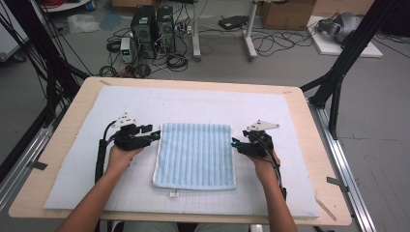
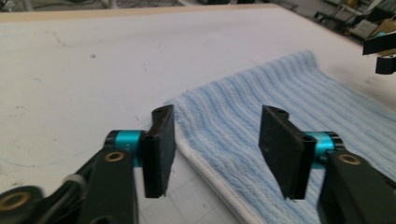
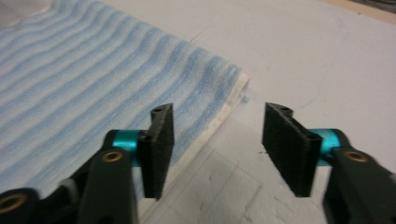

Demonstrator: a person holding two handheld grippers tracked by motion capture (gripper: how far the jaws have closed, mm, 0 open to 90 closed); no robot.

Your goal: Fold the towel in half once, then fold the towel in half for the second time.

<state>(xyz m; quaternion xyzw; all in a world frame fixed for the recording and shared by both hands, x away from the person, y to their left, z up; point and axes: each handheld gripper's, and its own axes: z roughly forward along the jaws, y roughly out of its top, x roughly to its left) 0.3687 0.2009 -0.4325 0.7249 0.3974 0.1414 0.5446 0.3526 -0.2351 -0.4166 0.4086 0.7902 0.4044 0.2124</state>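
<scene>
Both grippers stand wide open, holding nothing. The striped towel (image 1: 195, 154) lies flat between them, its edges under the left gripper (image 2: 215, 154) fingers and beside the right gripper (image 3: 217, 151). Lower each to straddle its far corner, then pinch only the top hem.

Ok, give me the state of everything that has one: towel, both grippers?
Blue striped towel: lying flat on the white mat, folded, not gripped.
Left gripper: open, at the towel's left edge near the far corner.
Right gripper: open, at the towel's right edge.
</scene>
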